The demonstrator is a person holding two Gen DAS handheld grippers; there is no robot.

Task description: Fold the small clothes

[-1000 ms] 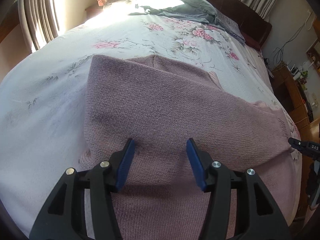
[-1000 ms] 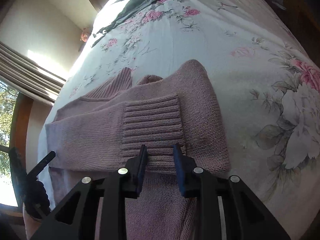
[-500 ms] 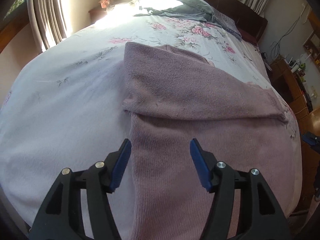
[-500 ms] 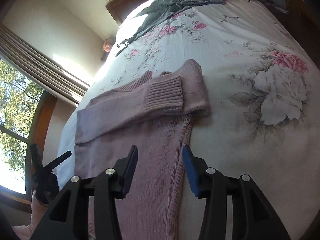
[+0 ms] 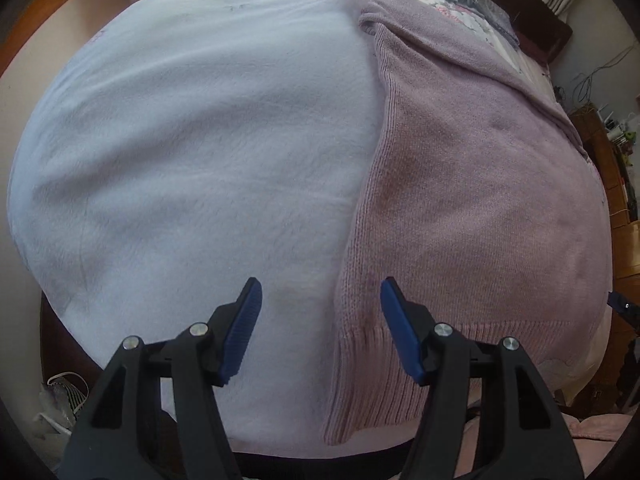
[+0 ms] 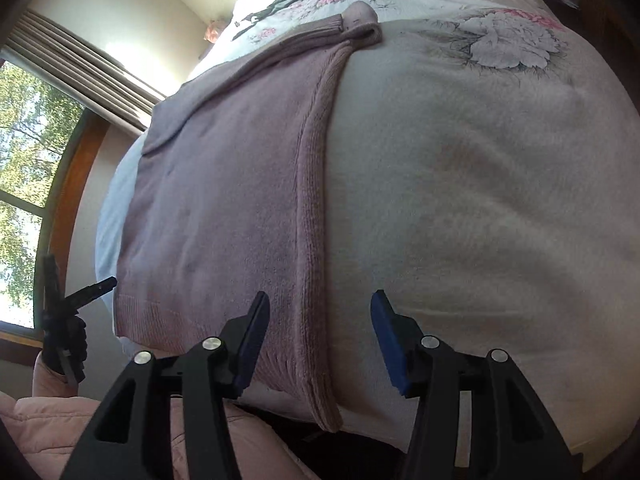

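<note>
One mauve knitted sweater (image 5: 480, 184) is lying flat on the white floral bedspread (image 5: 192, 152), both sleeves already lying folded across the chest; the bottom-up fold is remaining. The left gripper (image 5: 321, 302) and right gripper (image 6: 319, 312), two in total, are hovering wide-jawed and empty at the hem corners.

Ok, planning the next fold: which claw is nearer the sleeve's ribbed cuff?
Right. The right claw straddles the side of the sweater where the ribbed cuff lies; the left claw straddles the opposite side.
</note>
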